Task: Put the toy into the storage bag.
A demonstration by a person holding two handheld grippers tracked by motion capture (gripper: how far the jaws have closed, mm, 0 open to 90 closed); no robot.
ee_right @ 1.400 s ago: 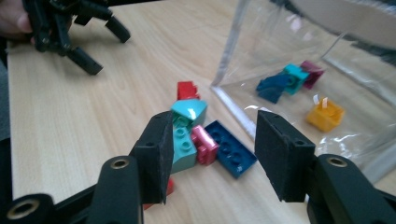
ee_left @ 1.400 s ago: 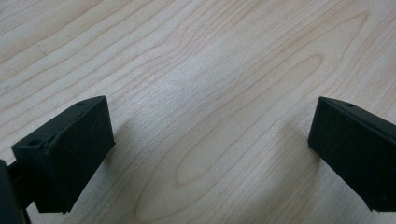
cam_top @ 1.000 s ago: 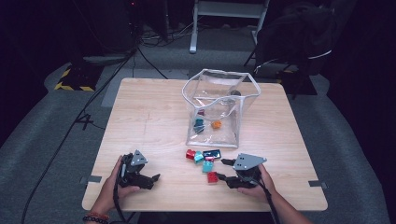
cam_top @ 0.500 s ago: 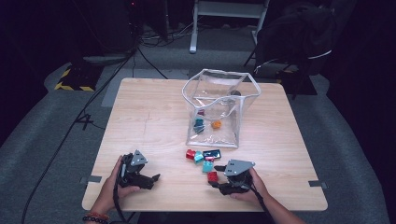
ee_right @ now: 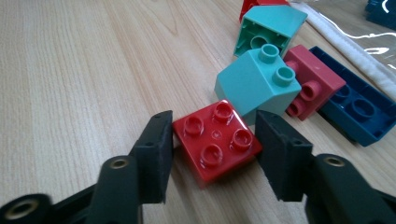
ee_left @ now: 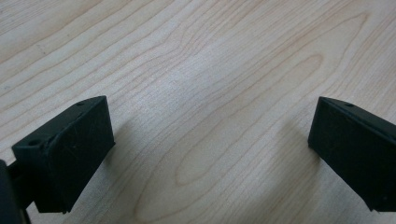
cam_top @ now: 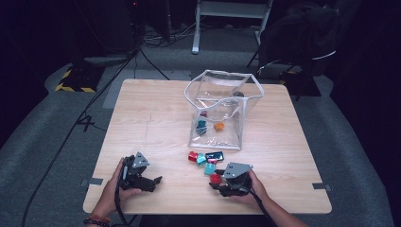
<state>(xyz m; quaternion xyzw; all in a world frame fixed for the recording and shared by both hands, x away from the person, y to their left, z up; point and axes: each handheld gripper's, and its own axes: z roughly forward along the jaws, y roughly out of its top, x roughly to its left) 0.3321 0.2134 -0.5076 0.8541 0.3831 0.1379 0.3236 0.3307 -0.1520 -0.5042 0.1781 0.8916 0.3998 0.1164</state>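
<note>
A red four-stud brick [ee_right: 215,140] lies on the wooden table [cam_top: 156,118] near its front edge. My right gripper [ee_right: 214,136] has just been closing, and its pads now press the brick's two sides. In the high view that gripper [cam_top: 218,186] sits at the front right, with the red brick [cam_top: 215,178] at its tips. My left gripper [cam_top: 158,180] rests at the front left; in the left gripper view it [ee_left: 210,149] stands wide open over bare wood.
Just beyond the red brick lie a teal brick [ee_right: 257,84], a second teal brick [ee_right: 268,25], a dark red brick [ee_right: 317,79] and a blue brick [ee_right: 359,112]. A clear plastic bag [cam_top: 222,109] with several bricks inside stands behind them.
My right gripper has moved left and down to the red brick and closed around it. The left gripper has stayed where it was.
</note>
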